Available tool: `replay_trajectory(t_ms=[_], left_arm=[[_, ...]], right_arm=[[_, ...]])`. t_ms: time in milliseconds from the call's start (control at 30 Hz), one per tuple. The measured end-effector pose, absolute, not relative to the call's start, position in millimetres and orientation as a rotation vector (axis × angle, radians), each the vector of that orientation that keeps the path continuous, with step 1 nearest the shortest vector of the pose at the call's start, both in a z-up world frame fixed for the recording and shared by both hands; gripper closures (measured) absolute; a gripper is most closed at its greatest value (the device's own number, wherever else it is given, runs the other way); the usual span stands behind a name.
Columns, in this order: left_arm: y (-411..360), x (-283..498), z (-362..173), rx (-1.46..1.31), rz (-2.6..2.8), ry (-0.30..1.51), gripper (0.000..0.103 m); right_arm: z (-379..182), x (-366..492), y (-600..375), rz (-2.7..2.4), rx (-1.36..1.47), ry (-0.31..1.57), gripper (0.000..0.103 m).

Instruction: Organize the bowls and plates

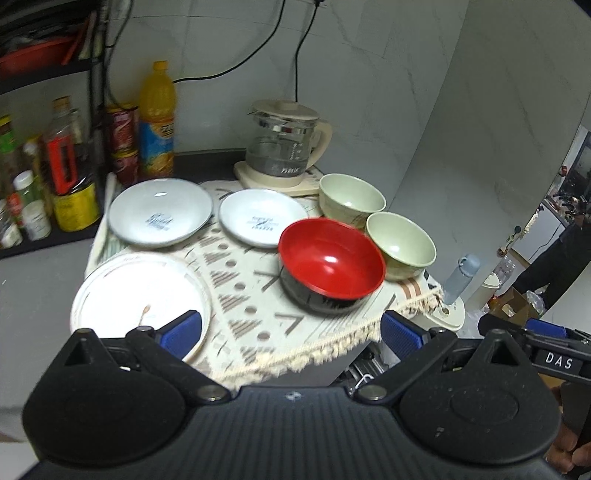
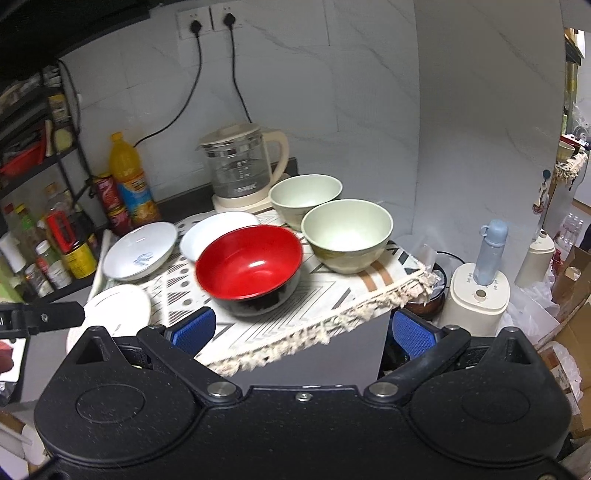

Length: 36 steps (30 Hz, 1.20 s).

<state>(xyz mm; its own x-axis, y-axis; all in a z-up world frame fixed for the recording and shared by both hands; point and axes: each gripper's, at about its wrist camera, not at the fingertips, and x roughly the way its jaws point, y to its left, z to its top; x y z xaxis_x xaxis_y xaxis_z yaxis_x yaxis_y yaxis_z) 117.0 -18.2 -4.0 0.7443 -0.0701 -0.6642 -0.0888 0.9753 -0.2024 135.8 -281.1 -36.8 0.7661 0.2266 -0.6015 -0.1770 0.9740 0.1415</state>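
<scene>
Both the left gripper [image 1: 290,332] and right gripper [image 2: 301,328] hang with jaws spread wide and empty short of the fringed cloth [image 1: 258,306] edge, where the red bowl [image 2: 249,262], two green bowls and three plates sit

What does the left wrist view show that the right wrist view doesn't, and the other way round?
Only the left wrist view shows the printed lettering on the two small plates and the right gripper at its edge. Only the right wrist view shows the wall sockets with both plugs. Both show the red bowl, two green bowls, the large plate, the kettle and the patterned cloth.
</scene>
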Motion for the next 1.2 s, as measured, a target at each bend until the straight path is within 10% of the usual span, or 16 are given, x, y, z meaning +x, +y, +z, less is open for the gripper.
replay_trajectory(t_ms=[867,1200], left_arm=[[-45.8,346.3,-47.1,-0.188,-0.211,0.896,0.004],[-77.5,416.8,-67.1,-0.168,-0.363,0.943,0.025]], right_arm=[[-74.2,290.4,-296.2,0.037,0.203,0.785,0.001],[-101.7,330.1,-312.0,-0.019,0.331,0.869,0.03]])
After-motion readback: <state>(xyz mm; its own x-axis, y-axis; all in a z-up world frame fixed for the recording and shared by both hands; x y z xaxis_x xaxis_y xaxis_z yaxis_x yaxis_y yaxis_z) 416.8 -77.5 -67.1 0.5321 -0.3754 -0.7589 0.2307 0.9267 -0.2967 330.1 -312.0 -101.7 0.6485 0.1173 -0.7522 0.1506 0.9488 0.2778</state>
